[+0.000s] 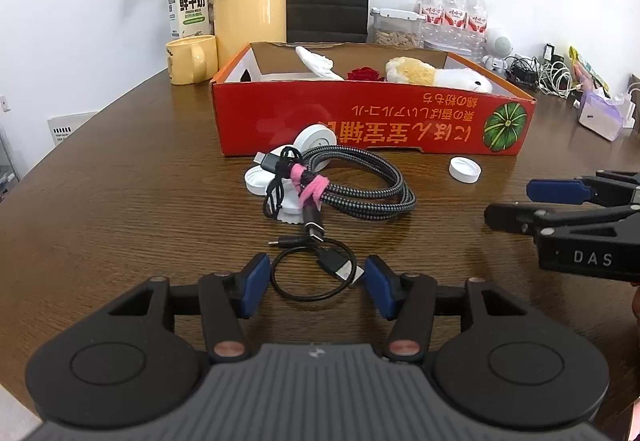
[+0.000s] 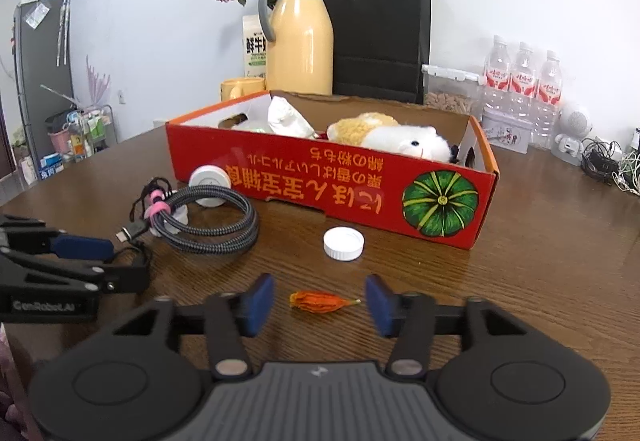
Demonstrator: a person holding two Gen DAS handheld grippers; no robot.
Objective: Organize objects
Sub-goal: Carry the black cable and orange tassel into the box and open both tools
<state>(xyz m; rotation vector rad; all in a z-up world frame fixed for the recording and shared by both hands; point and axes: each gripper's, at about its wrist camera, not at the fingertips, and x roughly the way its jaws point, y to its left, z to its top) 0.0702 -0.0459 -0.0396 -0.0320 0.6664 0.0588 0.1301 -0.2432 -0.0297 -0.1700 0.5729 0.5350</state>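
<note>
On the left, the left gripper [image 1: 312, 283] is hanging low over the brown wooden table [image 1: 120, 201]. Its blue pads are standing about half apart, and the thin black cable [image 1: 304, 273] is lying in a small loop on the table between them. The pads are not pressing on it, so this gripper is holding nothing.

Just behind the loop, the thick braided cable [image 1: 360, 189] is lying coiled, tied with a pink strap [image 1: 310, 187], and it is resting partly over some white lids [image 1: 256, 179]. A white round disc [image 1: 316, 139] is leaning against the front wall of the red cardboard box [image 1: 360, 121]. Inside the box a plush toy [image 1: 440, 75] and a red rose [image 1: 362, 74] are lying.

More to the right, a single white cap [image 2: 343, 243] is sitting on the table near the box front.

On the right, the right gripper [image 2: 320, 301] is also standing half open. A dried orange flower [image 2: 318, 301] is lying on the table between its pads, and neither pad is touching it.
</note>
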